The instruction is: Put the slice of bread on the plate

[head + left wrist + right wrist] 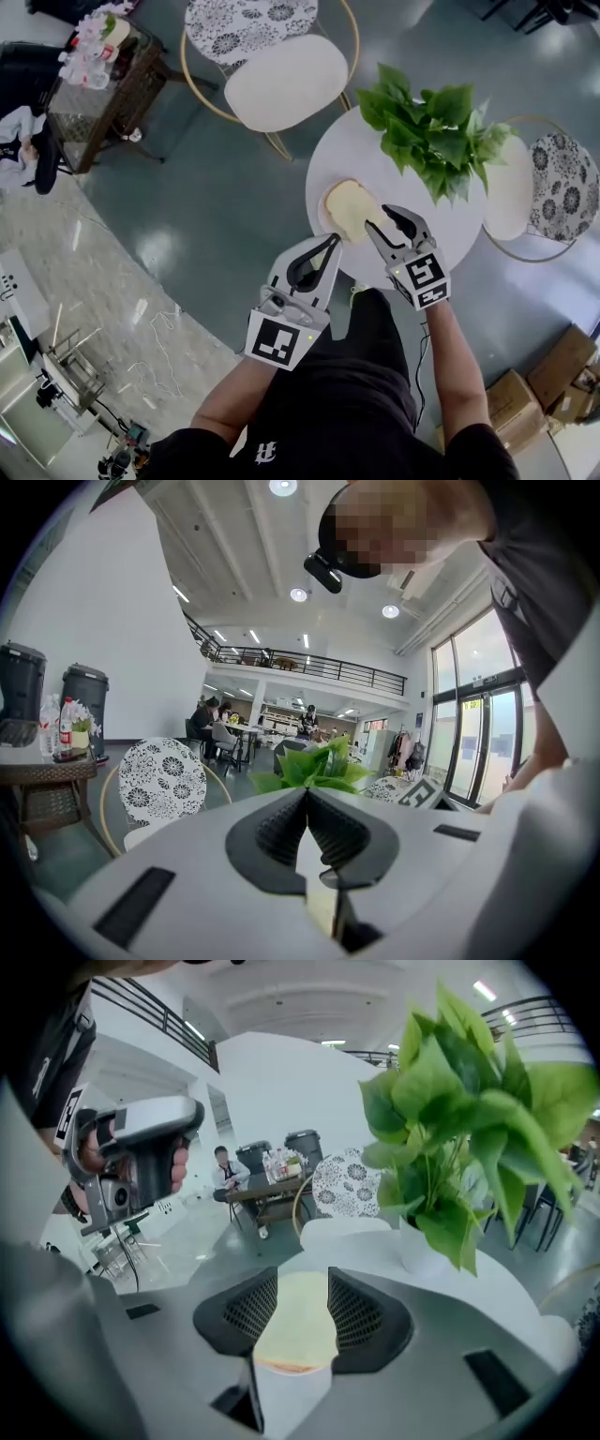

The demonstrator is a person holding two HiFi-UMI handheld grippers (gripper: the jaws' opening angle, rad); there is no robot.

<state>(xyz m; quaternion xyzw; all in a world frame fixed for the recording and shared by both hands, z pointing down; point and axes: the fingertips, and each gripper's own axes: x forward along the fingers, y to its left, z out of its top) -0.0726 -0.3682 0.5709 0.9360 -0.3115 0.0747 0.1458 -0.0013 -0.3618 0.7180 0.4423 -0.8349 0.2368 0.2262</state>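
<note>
A pale slice of bread (350, 207) lies flat on a white plate (325, 221) at the near left edge of the round white table (347, 150). My right gripper (377, 217) hangs just above the slice's near right edge, its jaws wide open and its pads clear of the bread. In the right gripper view the bread (295, 1327) shows through the gap of the right gripper (302, 1279). My left gripper (335, 240) is shut and empty, just off the table's near edge, beside the plate. In its own view the left gripper (307, 795) has its tips meeting.
A leafy green potted plant (433, 131) stands on the table's right half, close behind the right gripper. Round cushioned chairs (281, 80) (553, 187) flank the table. A wicker side table with bottles (98, 66) is far left; cardboard boxes (553, 375) sit lower right.
</note>
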